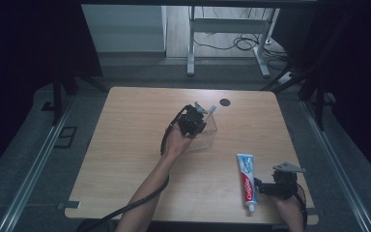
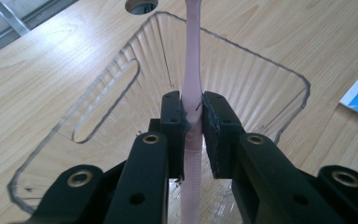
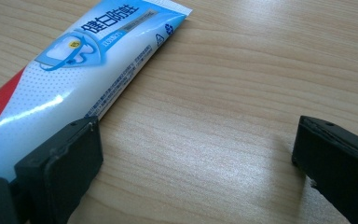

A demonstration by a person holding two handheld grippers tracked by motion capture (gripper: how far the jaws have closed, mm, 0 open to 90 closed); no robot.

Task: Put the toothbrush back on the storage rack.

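Holding a pale pink plastic toothbrush (image 2: 192,93) by its handle, my left gripper (image 2: 193,121) has its jaws drawn narrow, both pads pressed on the shaft. The toothbrush stands roughly upright inside a clear ribbed plastic bin (image 2: 121,79) with a slot handle cut in one wall, the far end of the brush reaching past the bin's far rim. From the high view, the left gripper (image 1: 193,121) sits over that bin (image 1: 207,135) near mid-table, toward the far edge. A round dark hole (image 1: 225,102) in the light wooden tabletop (image 1: 125,145) lies just beyond it.

My right gripper (image 1: 263,188) rests low at the near right corner, jaws spread wide, nothing between them but bare wood. A blue, white and red toothpaste tube (image 3: 74,70) lies flat just beside its left jaw; I cannot tell whether they touch. Tube and bin lie well apart.
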